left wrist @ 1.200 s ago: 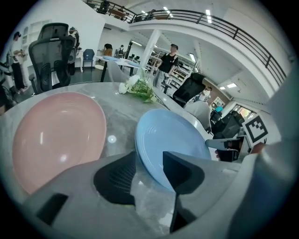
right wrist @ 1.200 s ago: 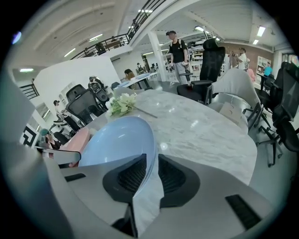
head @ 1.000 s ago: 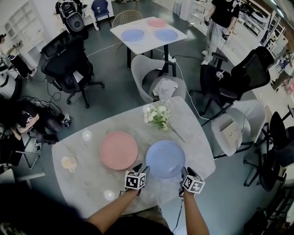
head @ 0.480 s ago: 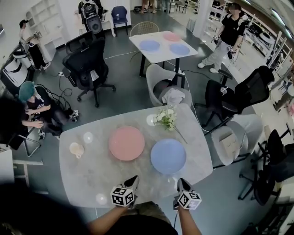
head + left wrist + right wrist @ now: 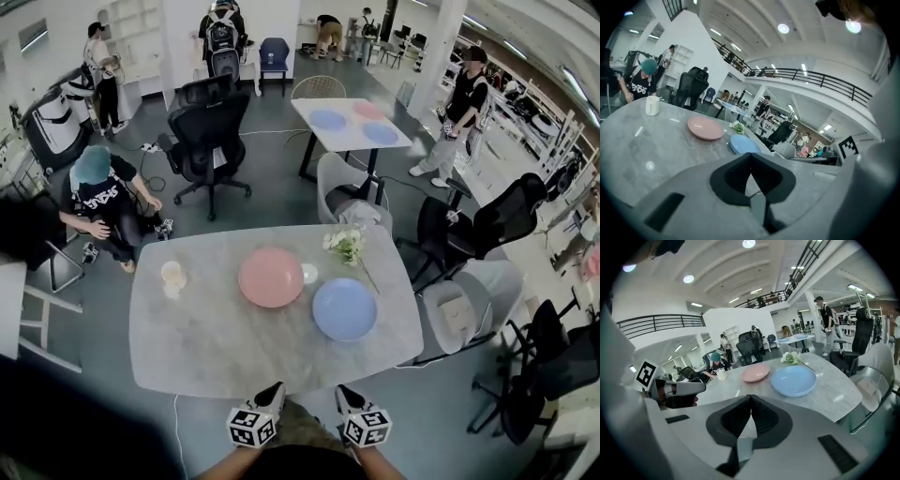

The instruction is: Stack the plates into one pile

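A pink plate (image 5: pixel 271 277) lies flat at the middle of the grey marble table (image 5: pixel 216 347). A blue plate (image 5: pixel 345 308) rests to its right, apart from it. Both also show in the left gripper view, pink plate (image 5: pixel 706 128) and blue plate (image 5: pixel 744 143), and in the right gripper view, pink plate (image 5: pixel 756 373) and blue plate (image 5: pixel 793 380). My left gripper (image 5: pixel 275 390) and right gripper (image 5: pixel 344 393) hover side by side off the table's near edge, well short of the plates. Both have just closed; left gripper (image 5: pixel 750 157) and right gripper (image 5: pixel 750 399) are shut with nothing between the jaws.
White flowers (image 5: pixel 345 246) lie behind the blue plate, a small clear dish (image 5: pixel 309 273) beside the pink one, a cup (image 5: pixel 172 274) at the table's left. A grey chair (image 5: pixel 457 314) stands at the right. A farther table (image 5: pixel 352 120) carries more plates. People stand and crouch around.
Both grippers drew back from the blue plate to beyond the table's near edge and rose. Their jaws went from open to shut. The plates stayed where they were.
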